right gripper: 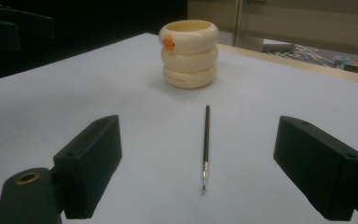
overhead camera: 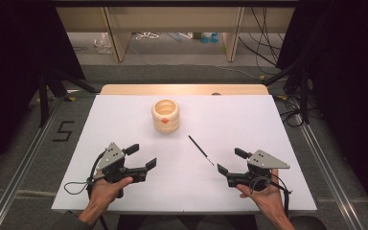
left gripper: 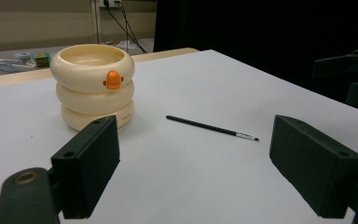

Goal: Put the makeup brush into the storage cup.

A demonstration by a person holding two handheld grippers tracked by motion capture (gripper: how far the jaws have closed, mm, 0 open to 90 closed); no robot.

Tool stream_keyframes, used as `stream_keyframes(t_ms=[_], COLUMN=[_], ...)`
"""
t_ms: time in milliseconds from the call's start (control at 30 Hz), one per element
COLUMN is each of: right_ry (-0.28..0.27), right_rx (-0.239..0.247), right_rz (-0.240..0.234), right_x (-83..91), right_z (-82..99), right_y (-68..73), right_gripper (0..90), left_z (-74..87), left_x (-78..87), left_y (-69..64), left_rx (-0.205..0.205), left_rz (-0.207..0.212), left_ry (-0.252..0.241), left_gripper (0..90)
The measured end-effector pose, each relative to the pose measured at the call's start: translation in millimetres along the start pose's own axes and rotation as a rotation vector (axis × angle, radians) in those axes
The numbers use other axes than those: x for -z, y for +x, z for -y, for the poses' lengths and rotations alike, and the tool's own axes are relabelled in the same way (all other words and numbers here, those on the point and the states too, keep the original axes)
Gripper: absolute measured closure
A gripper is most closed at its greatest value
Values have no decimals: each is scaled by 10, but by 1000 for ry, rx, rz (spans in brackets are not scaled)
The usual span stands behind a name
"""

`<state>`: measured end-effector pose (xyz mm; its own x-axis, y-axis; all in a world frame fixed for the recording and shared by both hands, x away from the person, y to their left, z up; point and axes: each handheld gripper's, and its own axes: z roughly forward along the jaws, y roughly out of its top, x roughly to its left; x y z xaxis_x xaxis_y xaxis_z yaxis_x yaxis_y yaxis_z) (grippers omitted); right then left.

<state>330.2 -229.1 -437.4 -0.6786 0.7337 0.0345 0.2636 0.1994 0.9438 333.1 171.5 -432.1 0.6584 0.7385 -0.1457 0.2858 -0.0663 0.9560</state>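
A thin black paintbrush (overhead camera: 201,150) lies flat on the white table (overhead camera: 124,124), slanting from the middle toward the near right, with its bristle tip at the near end. A cream ribbed pot (overhead camera: 165,116) with an orange button stands farther off, well apart from the brush, open at the top. The right gripper (overhead camera: 230,164) rests near the brush tip with its jaws spread wide and nothing between them; in the right gripper view the brush runs straight down the gap. The left gripper (overhead camera: 141,156) waits at the near left, jaws also wide apart and empty. The likely step is picking up the brush, probably to stand it in the pot. To do it well, the right gripper should come low over the handle rather than the bristles, with the jaws across the shaft, and close gently, since so thin a thing can roll or slip out. There is plenty of bare table all around, and the brush lies well clear of every edge, so the approach is unobstructed.
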Motion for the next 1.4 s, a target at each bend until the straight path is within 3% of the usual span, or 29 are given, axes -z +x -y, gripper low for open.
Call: stream_keyframes(t_ms=[200,233,333,367,433,467,533,667,967,1067,1133,1400], right_ry=[17,46,79,109,112,156,163,231,320,352,361,458], right_rx=[-6,9,20,42,46,53,58,84,74,90,87,107], right_rz=[-15,-17,-20,-21,-26,-28,-31,-20,-16,-25,-29,-37], right_x=[-58,-83,-120,-162,-197,-239,-275,-398,-569,-664,-685,-891], right_z=[-15,-41,-72,-104,-114,-146,-158,-254,-376,-403,-408,-480], right_y=[-18,-31,-47,-72,-84,-109,-119,-159,-210,-230,-232,-299], right_gripper=[164,177,183,186,186,186,185,187,205,221,227,247], left_z=[5,3,6,5,4,5,5,8,10,9,11,7], left_x=[-8,-5,-7,-7,-8,-11,-13,-13,-18,-15,-16,-21], left_y=[-13,-7,-14,-3,-2,-3,-3,-5,-11,-11,-22,-12], left_rx=[15,0,19,4,2,1,0,0,0,-2,17,-4], left_rz=[1,4,-1,1,4,3,4,5,7,8,7,10], left_ry=[5,8,6,5,7,10,10,12,12,13,11,13], left_gripper=[154,154,154,154,154,154,155,154,154,155,154,154])
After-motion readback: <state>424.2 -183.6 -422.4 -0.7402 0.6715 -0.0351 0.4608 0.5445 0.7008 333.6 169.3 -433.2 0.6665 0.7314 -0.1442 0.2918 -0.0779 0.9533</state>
